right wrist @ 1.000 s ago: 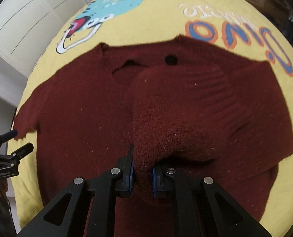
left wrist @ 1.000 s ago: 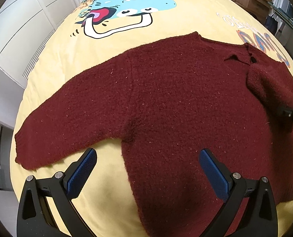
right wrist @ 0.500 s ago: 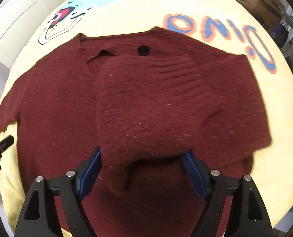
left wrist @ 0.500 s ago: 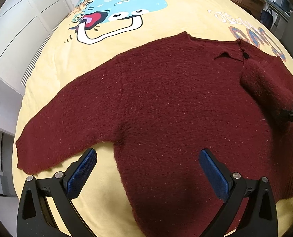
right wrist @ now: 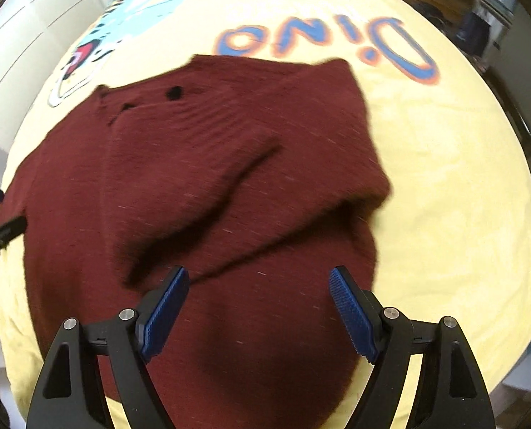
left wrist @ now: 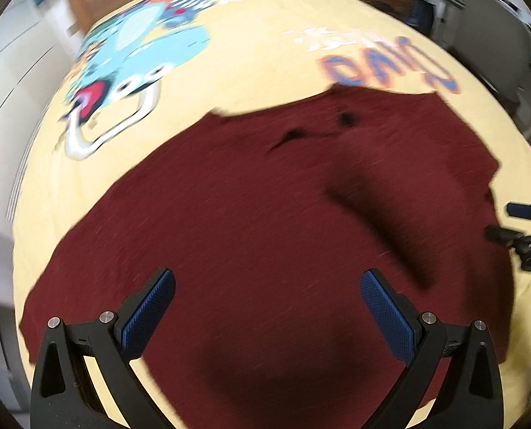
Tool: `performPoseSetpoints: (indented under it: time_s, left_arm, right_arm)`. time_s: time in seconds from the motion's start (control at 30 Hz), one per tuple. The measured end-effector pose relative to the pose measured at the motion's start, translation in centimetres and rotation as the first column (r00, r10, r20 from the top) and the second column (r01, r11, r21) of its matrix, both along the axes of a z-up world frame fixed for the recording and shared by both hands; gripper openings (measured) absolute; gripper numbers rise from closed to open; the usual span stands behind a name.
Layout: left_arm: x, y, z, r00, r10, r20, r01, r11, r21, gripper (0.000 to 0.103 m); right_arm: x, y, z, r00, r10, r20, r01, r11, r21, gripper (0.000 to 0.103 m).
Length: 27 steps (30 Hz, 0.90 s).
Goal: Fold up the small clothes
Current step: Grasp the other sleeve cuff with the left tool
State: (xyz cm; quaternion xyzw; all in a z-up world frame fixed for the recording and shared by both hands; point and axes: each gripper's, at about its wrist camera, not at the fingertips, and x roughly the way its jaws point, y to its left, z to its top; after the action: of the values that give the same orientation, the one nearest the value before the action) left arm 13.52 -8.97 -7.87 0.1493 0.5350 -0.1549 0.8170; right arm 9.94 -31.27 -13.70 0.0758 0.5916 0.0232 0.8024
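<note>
A dark red knitted sweater (left wrist: pixel 251 221) lies spread on a yellow bedspread (left wrist: pixel 251 71), filling the middle and lower part of both wrist views. In the right wrist view one sleeve (right wrist: pixel 208 178) is folded in across the chest, lying diagonally from the upper middle down toward the lower left of the frame, its loose end just above the near blue pad. A small black button (right wrist: pixel 174 93) sits near the collar in the upper left of that view. The right gripper (right wrist: pixel 258 307) hangs over the lower body of the sweater with its jaws wide apart, having just been opening, and nothing is between the blue pads (right wrist: pixel 163 316); the cloth lies flat below them. The left gripper (left wrist: pixel 265 311) is likewise spread wide over the fabric at the bottom of its own frame, pads clear of the knit and gripping nothing. In the left wrist view, which is blurred, the folded sleeve shows as a dark ridge right of centre, and the right gripper's black tips poke in at the right edge. A cartoon dinosaur print (left wrist: pixel 133 71) sits upper left on the bedspread, and blue and orange lettering (right wrist: pixel 322 39) runs across the top beyond the sweater's collar.
</note>
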Motion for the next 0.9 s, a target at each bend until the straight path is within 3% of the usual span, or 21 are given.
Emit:
performPoseSetpoints:
  time_s: [0.23,0.4,0.53,0.7,0.73,0.8,0.87,0.9]
  left_arm:
    - [1.1,-8.5,-0.5,0.988,-0.157,-0.004,0.157,0.987,0.04,0.102]
    - [0.6,-13.6,-2.5,0.951,-0.306,-0.029,0.308,0.947,0.096,0.102]
    - [1.3,-15.7,-5.8,0.941,-0.328,-0.082,0.338,0.926,0.167,0.102]
    - [2.5,-16.6,-9.2,0.946,-0.3,-0.126,0.322,0.916,0.238,0.101]
    - [2.9,-16.4,-10.0,0.948,-0.286,-0.141,0.313,0.917,0.246,0.096]
    - [3.6,-15.8,-10.8,0.953,-0.255,-0.164,0.288,0.929,0.233,0.075]
    - [4.4,-14.7,-10.6,0.957,-0.232,-0.173,0.264,0.945,0.192,0.036]
    - [4.7,-14.1,-10.5,0.96,-0.227,-0.165,0.256,0.949,0.184,0.025]
  right_arm:
    - [-1.1,-3.1,-1.2,0.997,-0.078,-0.005,0.078,0.997,0.015,0.082]
    - [-1.9,-5.0,-1.5,0.994,-0.111,-0.007,0.111,0.994,0.021,0.082]
    - [-2.6,-6.3,-1.5,0.991,-0.134,-0.003,0.135,0.99,0.031,0.082]
    - [-3.3,-7.8,-1.9,0.987,-0.159,-0.008,0.159,0.986,0.052,0.082]
    - [-3.4,-7.9,-2.0,0.987,-0.161,-0.01,0.162,0.985,0.058,0.082]
    - [-3.5,-8.0,-2.1,0.987,-0.161,-0.011,0.161,0.985,0.067,0.082]
    - [-3.5,-7.9,-2.1,0.987,-0.158,-0.011,0.159,0.985,0.069,0.082]
    - [-3.5,-7.9,-2.0,0.988,-0.156,-0.01,0.156,0.985,0.07,0.082]
